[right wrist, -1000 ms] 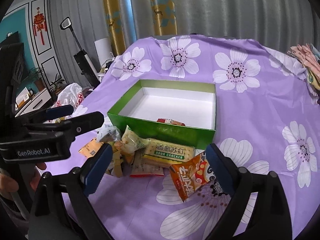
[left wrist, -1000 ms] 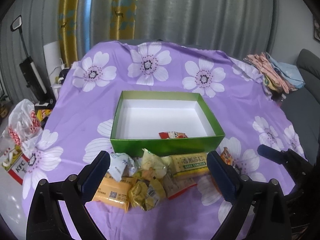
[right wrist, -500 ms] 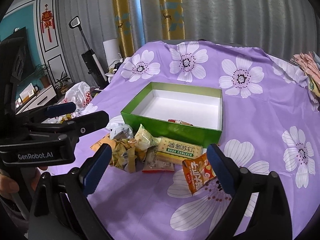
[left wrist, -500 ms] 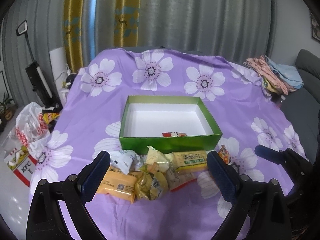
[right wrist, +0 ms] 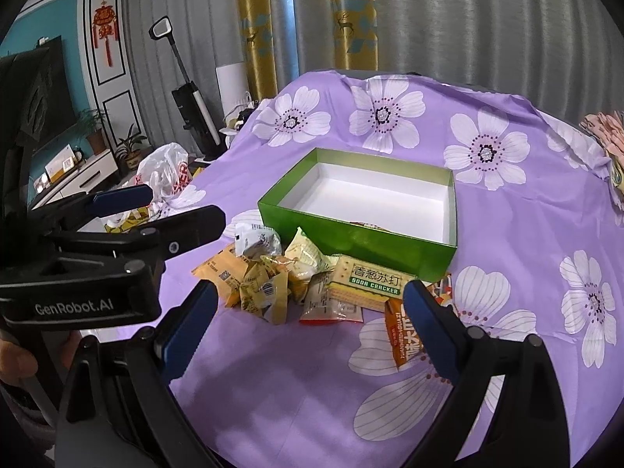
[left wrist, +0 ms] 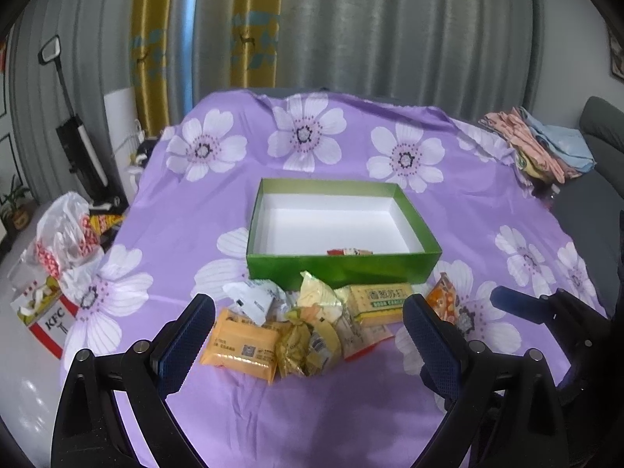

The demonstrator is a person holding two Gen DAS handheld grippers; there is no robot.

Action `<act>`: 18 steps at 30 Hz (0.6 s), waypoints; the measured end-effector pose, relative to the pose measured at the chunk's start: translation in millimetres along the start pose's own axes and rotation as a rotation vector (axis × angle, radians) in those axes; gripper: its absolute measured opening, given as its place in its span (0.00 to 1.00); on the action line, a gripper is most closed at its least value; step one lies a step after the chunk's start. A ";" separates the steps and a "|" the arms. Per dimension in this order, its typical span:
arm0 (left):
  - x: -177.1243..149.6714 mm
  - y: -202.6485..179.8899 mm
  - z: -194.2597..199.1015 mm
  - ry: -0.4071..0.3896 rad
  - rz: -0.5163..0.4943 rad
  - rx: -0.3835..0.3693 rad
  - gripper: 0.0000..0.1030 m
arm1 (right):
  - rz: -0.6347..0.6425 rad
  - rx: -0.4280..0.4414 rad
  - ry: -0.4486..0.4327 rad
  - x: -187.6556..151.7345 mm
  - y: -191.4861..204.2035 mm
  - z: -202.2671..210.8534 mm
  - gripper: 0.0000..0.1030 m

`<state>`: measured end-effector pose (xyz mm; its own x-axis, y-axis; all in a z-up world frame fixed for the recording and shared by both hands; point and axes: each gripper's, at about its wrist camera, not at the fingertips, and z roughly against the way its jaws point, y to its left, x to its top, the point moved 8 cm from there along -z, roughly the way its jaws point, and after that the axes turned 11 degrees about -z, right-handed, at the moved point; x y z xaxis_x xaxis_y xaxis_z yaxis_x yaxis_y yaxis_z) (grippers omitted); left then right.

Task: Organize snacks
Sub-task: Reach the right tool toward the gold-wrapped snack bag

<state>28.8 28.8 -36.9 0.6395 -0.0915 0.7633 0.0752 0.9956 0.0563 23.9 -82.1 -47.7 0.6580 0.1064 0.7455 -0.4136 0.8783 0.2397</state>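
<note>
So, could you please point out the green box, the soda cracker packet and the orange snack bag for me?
green box [right wrist: 362,243]: right wrist view, on its near green wall.
soda cracker packet [right wrist: 374,282]: right wrist view, on its printed label.
orange snack bag [right wrist: 405,337]: right wrist view, on its orange front.

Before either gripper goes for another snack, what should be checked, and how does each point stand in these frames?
1. Left gripper open and holding nothing: ok.
2. Right gripper open and holding nothing: ok.
3. Green box upright, open, with floor space free: ok; only one red packet lies inside.
4. Snack pile outside the box, in front of its near wall: ok.
5. Soda cracker pack on top and unobstructed: ok.
6. Orange packet clear of the right gripper's finger: cannot tell; the finger overlaps it.
</note>
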 end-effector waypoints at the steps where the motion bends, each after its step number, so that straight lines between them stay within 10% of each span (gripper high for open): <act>1: -2.1 1.4 -2.4 0.008 0.008 -0.011 0.94 | -0.001 -0.001 0.006 -1.3 0.7 -2.2 0.94; 18: -78.9 69.9 -56.6 0.135 0.275 -0.168 0.94 | -0.002 0.066 0.176 -47.9 18.5 -74.8 0.94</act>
<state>27.0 104.4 -129.6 0.7479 0.1663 0.6426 0.0037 0.9671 -0.2545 31.7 -36.1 -125.5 0.7561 0.1896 0.6264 -0.4489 0.8467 0.2855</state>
